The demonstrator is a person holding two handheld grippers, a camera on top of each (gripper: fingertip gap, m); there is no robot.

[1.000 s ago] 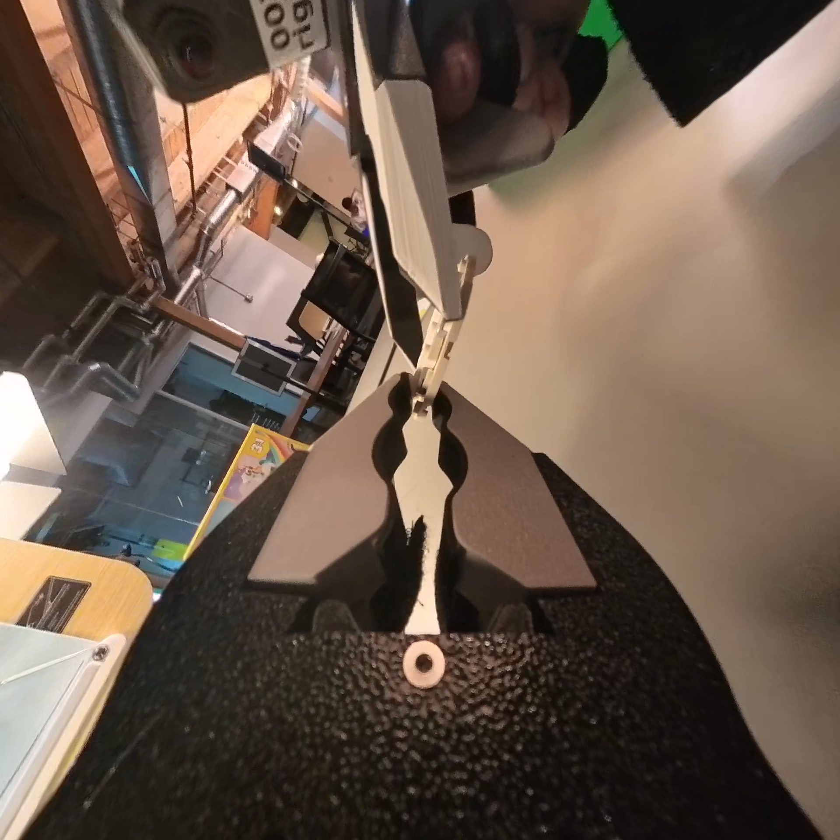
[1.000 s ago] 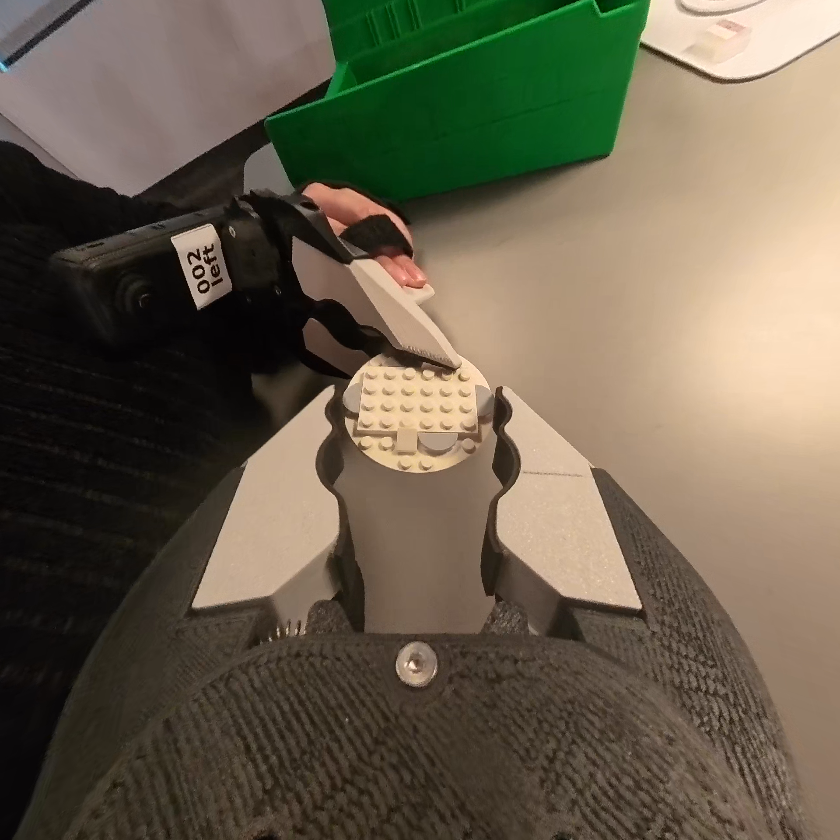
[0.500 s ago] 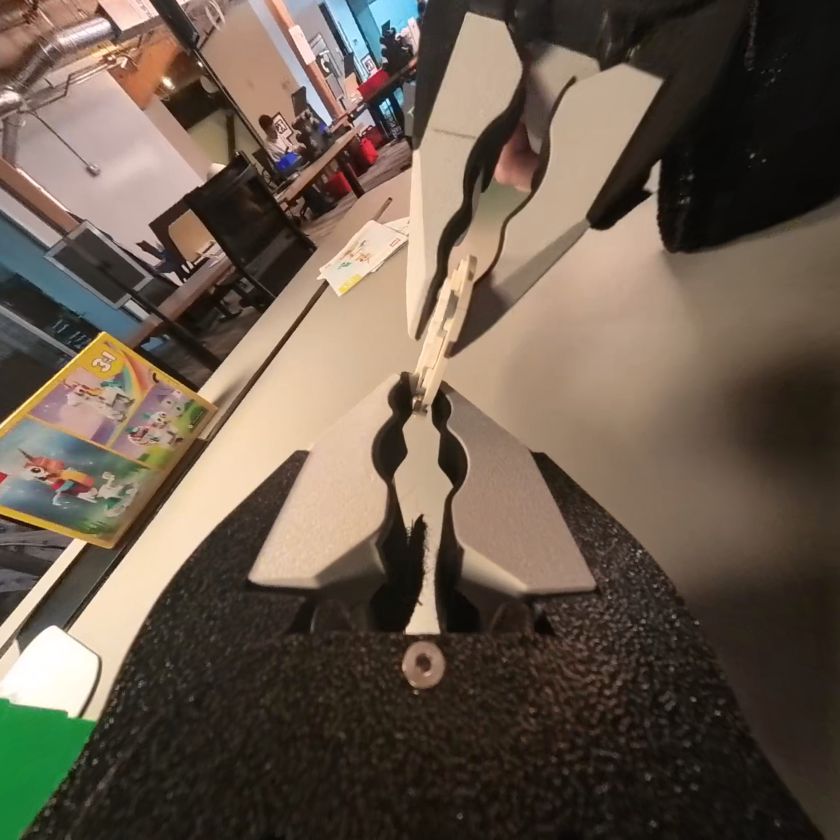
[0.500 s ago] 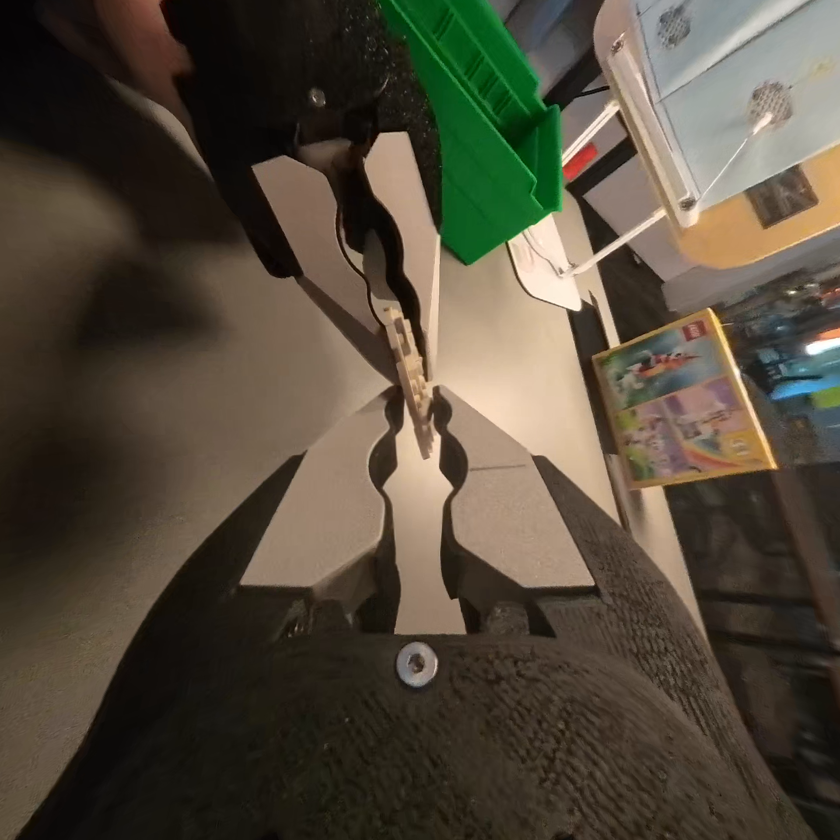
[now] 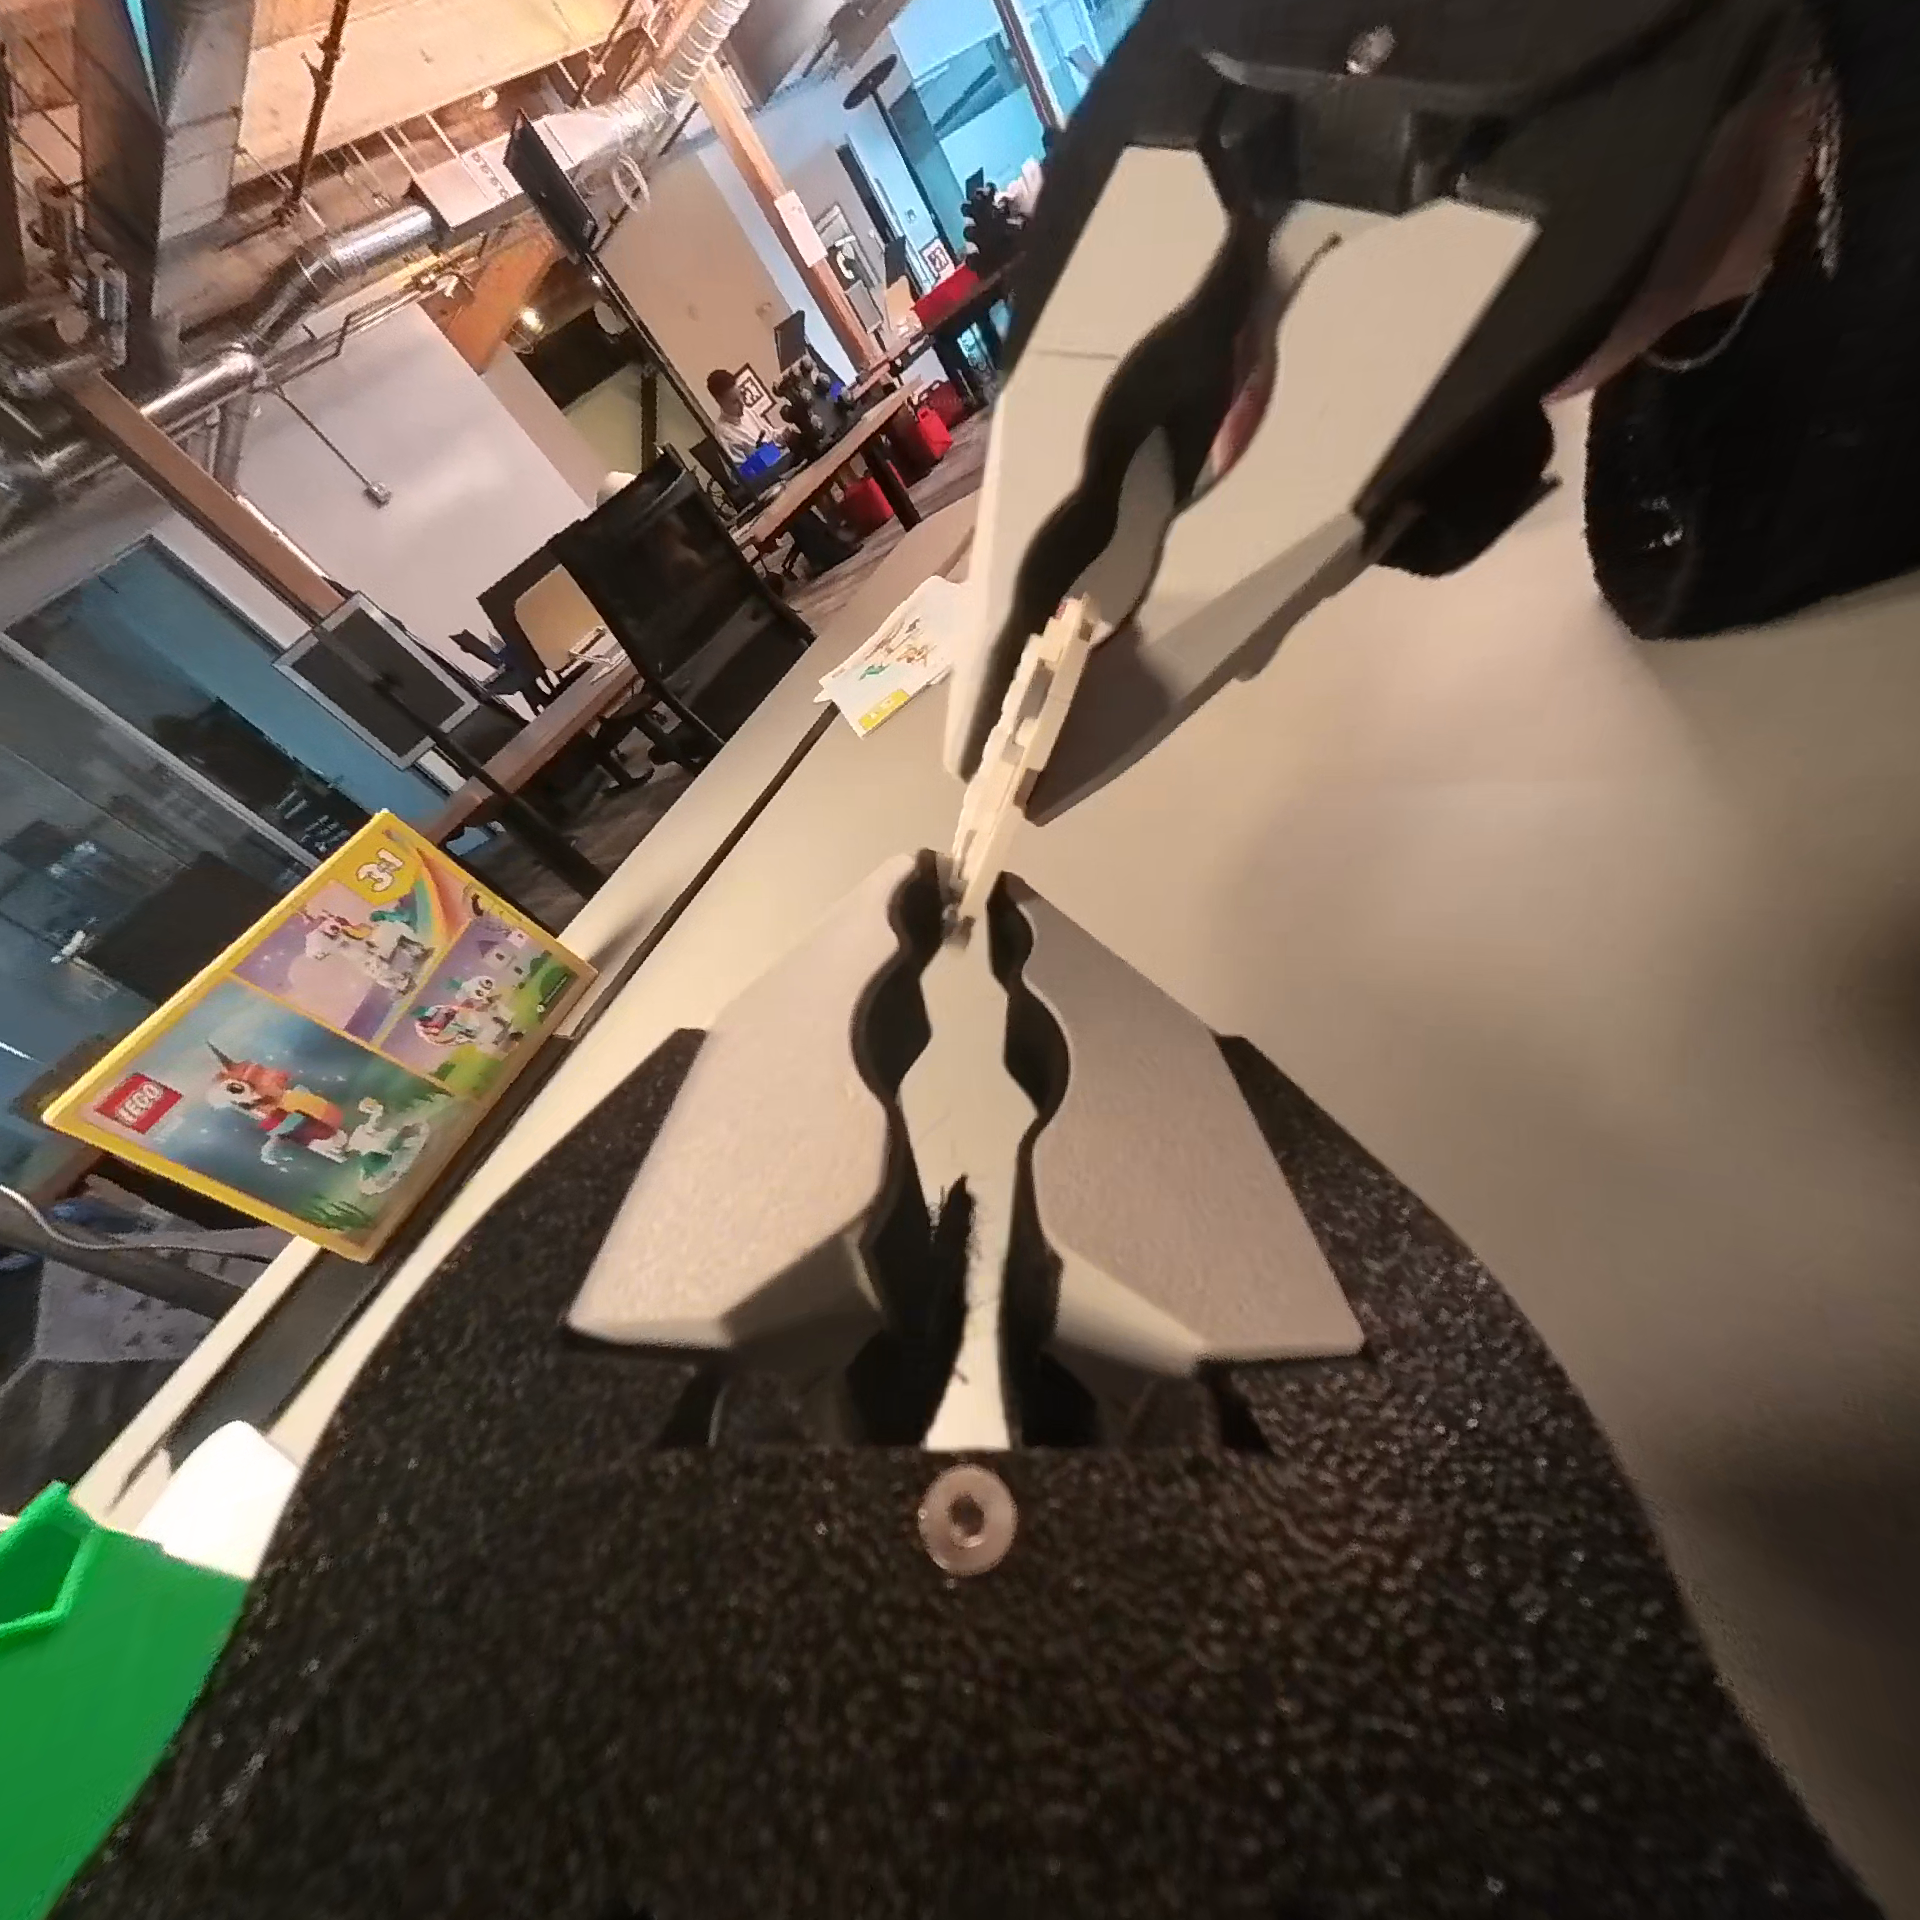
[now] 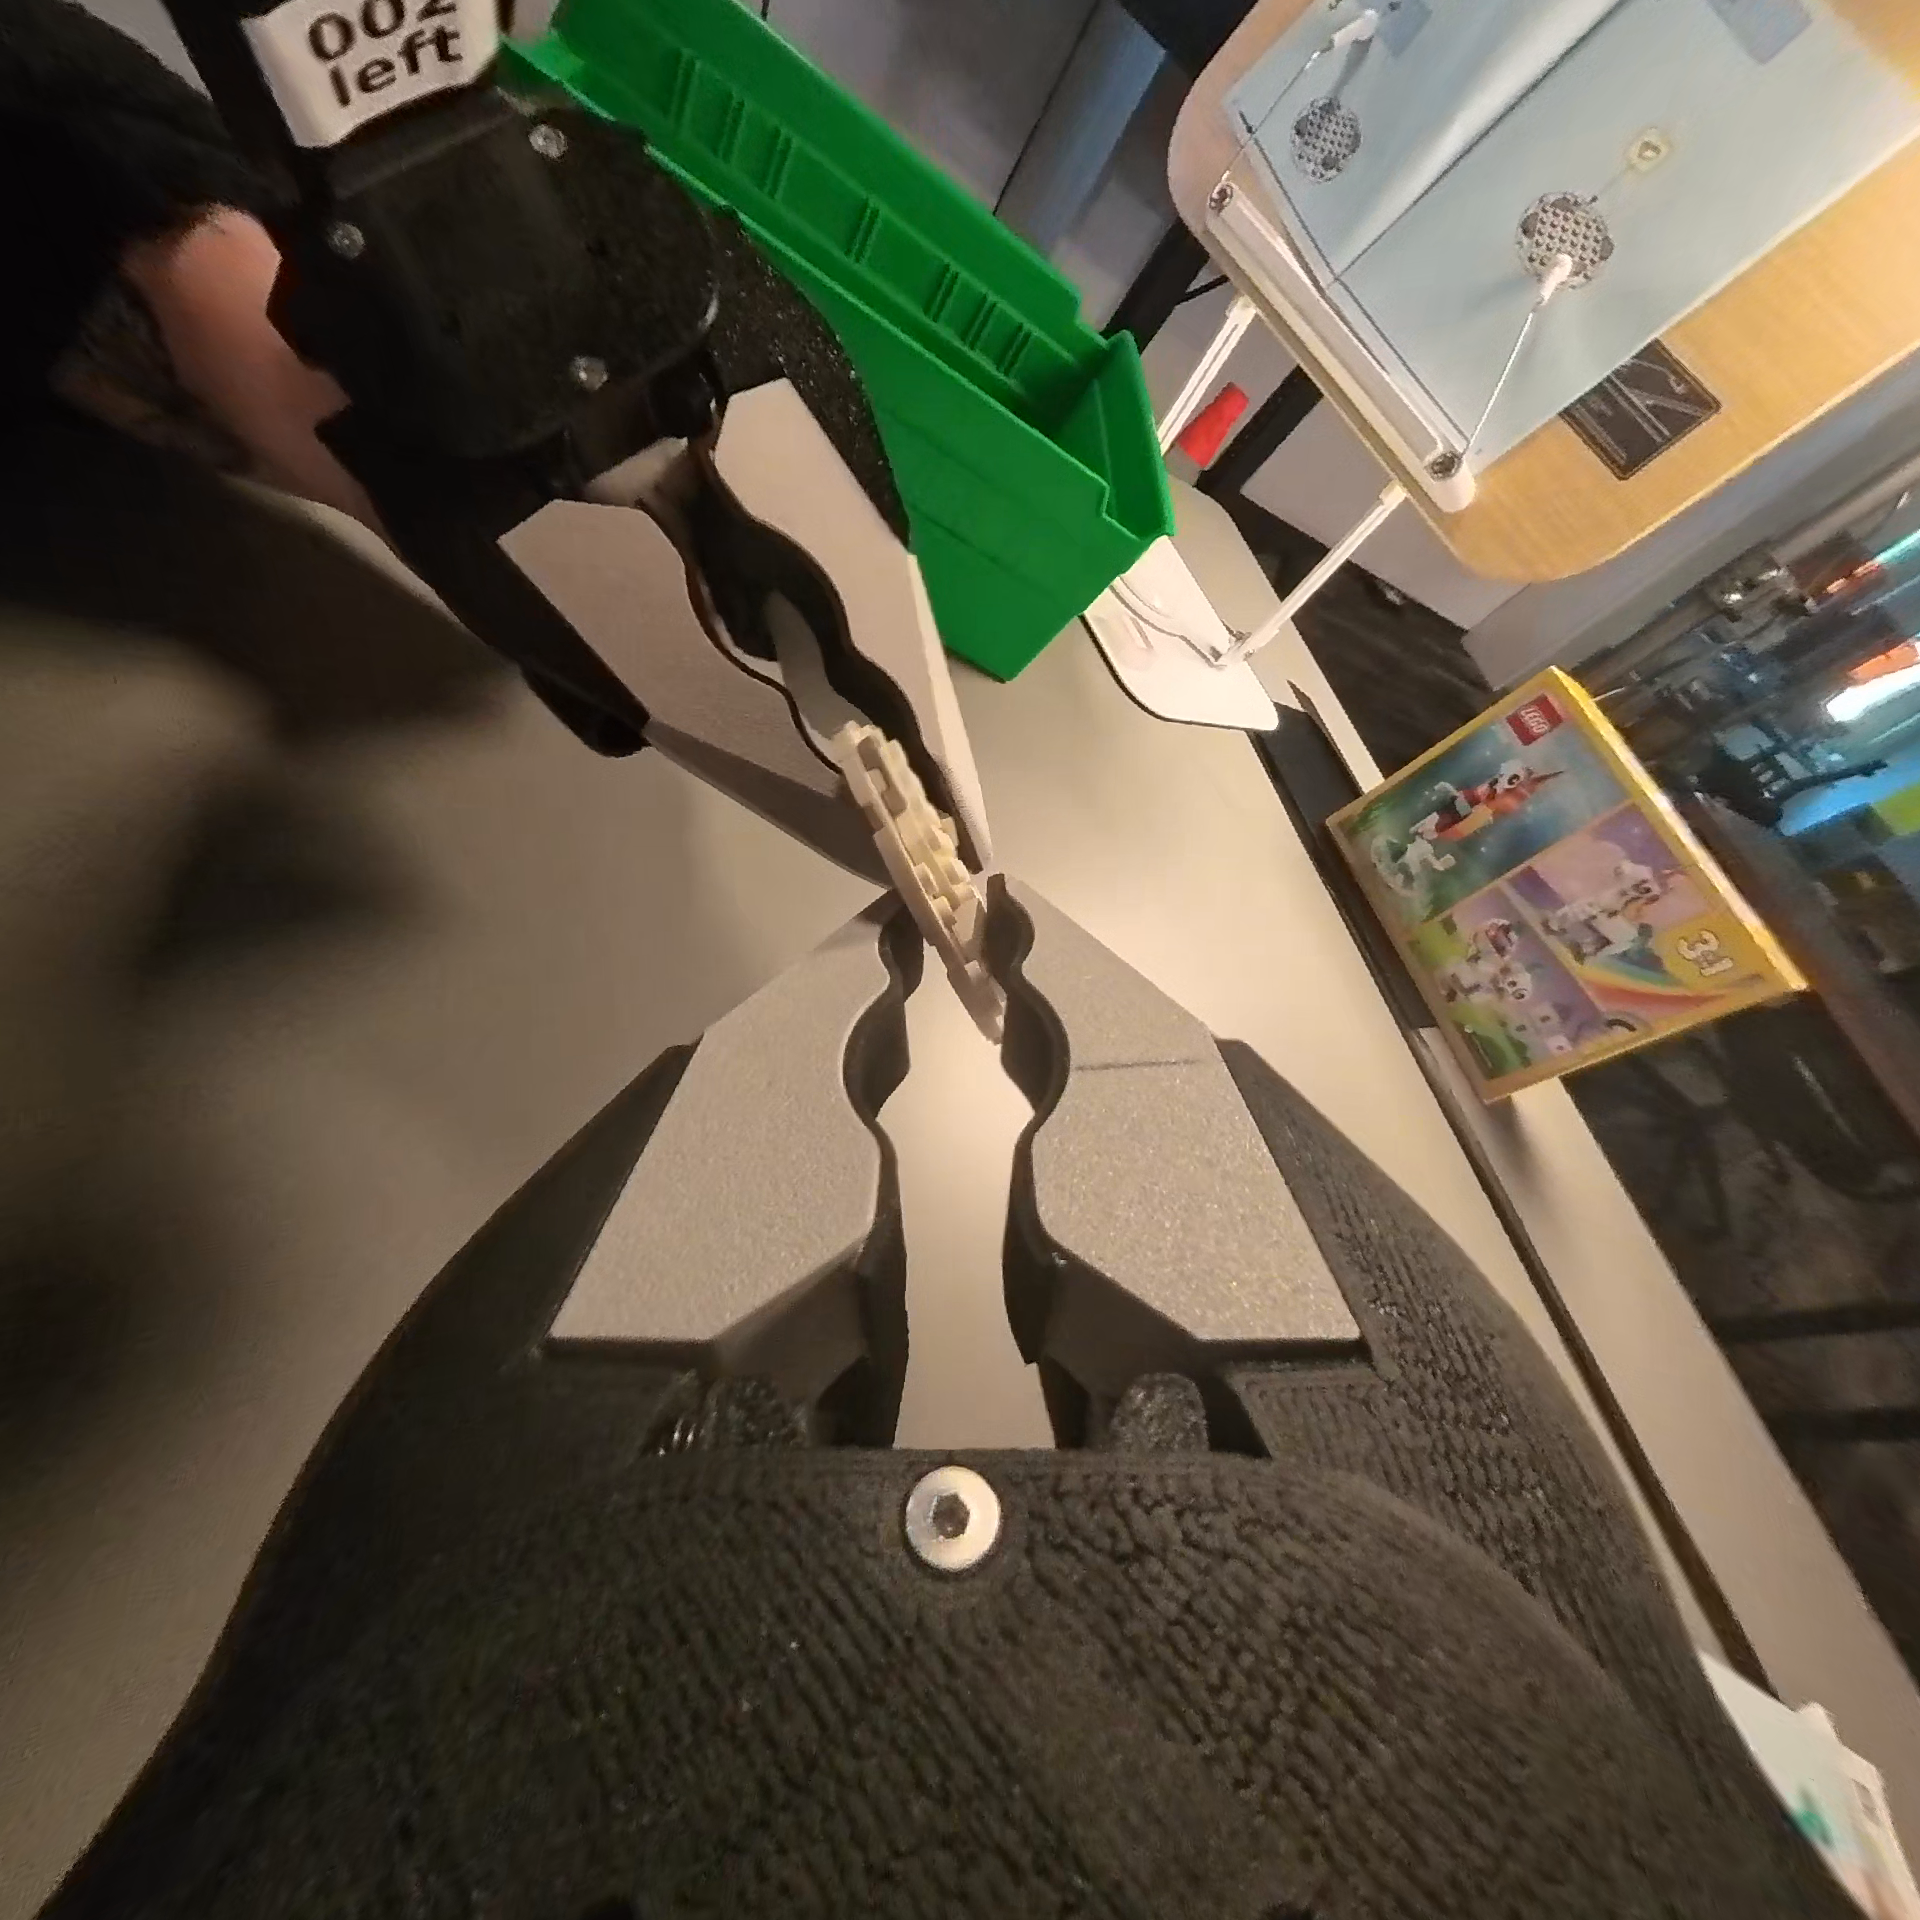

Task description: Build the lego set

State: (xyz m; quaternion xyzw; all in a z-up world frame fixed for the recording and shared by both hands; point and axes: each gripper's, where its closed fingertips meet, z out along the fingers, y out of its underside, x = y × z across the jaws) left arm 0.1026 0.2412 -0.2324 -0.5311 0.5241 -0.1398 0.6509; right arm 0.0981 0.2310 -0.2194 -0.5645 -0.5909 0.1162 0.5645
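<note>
Mid-build here — I'm holding the tan plate assembly edge-on between both grippers, up off the table. My left gripper is pinched nearly closed on its near edge, right at the tips. My right gripper is closed on the opposite edge (plate sits a bit deeper between those jaws). Next move, I reckon — squeeze the layers together without twisting them.

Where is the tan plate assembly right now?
The tan plate assembly is held edge-on above the table, pinched between the left gripper and the right gripper, with the green bin behind it in the right wrist view.
</note>
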